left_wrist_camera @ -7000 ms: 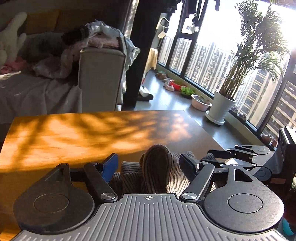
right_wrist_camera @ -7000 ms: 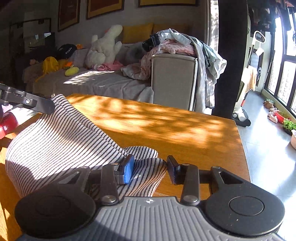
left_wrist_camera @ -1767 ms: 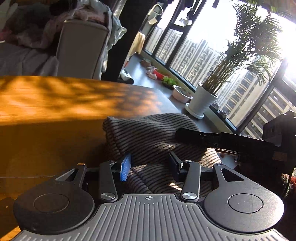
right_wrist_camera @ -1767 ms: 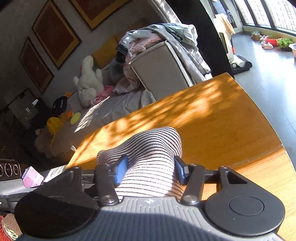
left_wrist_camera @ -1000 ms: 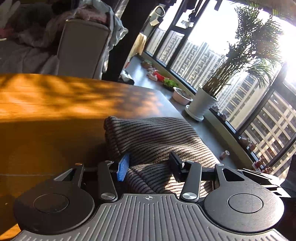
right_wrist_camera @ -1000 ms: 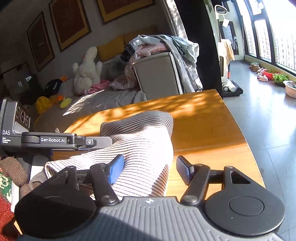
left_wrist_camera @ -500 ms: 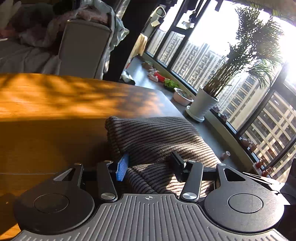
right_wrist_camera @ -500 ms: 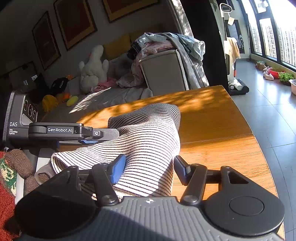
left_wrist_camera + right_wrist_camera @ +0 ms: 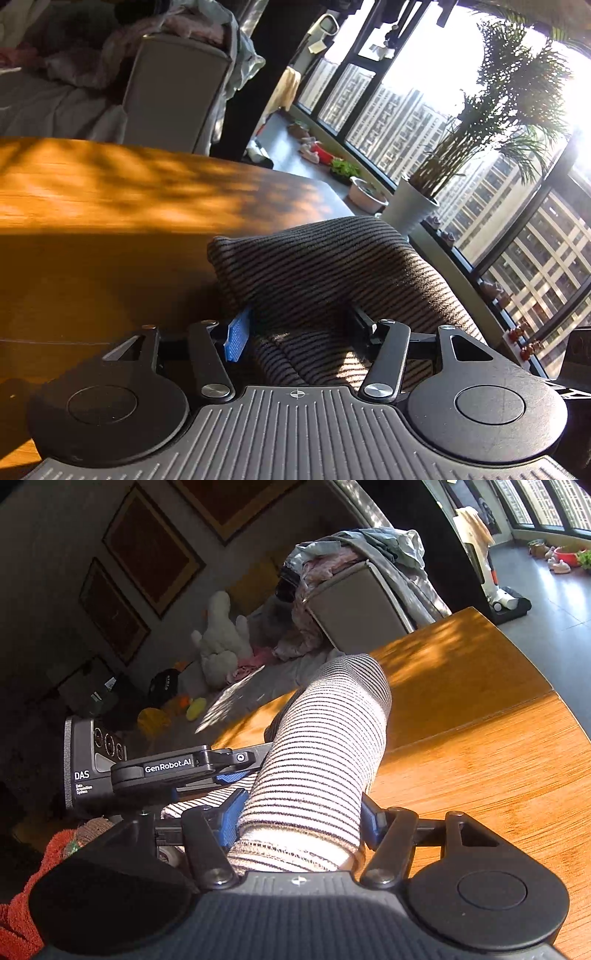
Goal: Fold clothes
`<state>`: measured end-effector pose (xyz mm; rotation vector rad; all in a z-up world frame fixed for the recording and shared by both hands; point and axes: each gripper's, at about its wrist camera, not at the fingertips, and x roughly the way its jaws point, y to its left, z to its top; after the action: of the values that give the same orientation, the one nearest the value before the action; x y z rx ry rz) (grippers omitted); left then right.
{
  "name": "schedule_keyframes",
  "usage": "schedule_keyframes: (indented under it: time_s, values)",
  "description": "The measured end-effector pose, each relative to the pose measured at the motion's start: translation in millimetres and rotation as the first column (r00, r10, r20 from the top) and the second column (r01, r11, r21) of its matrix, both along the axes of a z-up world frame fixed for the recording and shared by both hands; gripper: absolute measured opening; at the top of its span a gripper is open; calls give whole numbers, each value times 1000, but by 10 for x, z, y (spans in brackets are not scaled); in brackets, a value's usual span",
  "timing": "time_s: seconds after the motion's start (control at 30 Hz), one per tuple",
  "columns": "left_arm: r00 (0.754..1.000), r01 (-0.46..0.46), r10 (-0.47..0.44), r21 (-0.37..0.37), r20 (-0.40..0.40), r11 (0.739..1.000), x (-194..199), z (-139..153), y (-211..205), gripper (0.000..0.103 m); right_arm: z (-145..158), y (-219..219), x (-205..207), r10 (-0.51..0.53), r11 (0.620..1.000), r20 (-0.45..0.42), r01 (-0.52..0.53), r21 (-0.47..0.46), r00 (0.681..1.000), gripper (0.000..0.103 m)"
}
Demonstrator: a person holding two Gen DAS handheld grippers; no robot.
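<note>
A striped knit garment (image 9: 325, 266) lies bunched on the wooden table (image 9: 110, 192) near its right edge. My left gripper (image 9: 299, 325) straddles the garment's near fold. Its jaws are opening, and the blue pad (image 9: 238, 336) stands just clear of the cloth. In the right wrist view the same garment (image 9: 325, 738) runs as a rolled bundle between the pads of my right gripper (image 9: 303, 812), which is shut on it. The left gripper (image 9: 251, 764) reaches in from the left against the bundle's side. The table (image 9: 480, 757) lies beneath.
A sofa arm piled with loose clothes (image 9: 351, 561) stands beyond the table's far side, with a white stuffed toy (image 9: 221, 646) on the sofa. A potted plant (image 9: 410, 210) stands by the window. A red knitted item (image 9: 22, 915) sits at the lower left.
The left gripper's jaws have spread wider around the fold. The right gripper has rolled, tilting its view, and the striped bundle now fills the gap between its pads.
</note>
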<state>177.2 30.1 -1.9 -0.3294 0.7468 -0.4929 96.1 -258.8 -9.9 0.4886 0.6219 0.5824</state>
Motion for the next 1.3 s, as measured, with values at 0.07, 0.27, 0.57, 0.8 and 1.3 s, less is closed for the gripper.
schedule_keyframes:
  time_s: [0.07,0.27,0.57,0.8,1.3]
  values:
    - [999,-20,19,-37,-48,999,75,-105,64,90,-42,12,2,-11,998,1,11,-57,1000,61]
    - [998,-10,5,-78,-56,997,87,-50,112,86,-84,-42,-3,-58,985,35,62,-163,998,62]
    - [1000,-24,24,20,-4,1000,-122,193,136,70,171,236,58,-46,899,178,118,-422,983,61]
    - [1000,11,-11,39,15,999,-309,258,75,50,426,466,-439,46,869,368,145,-473,929,59]
    - [1000,-30,30,75,6,997,-413,318,90,53,281,906,-755,223,777,364,61,-626,904,63]
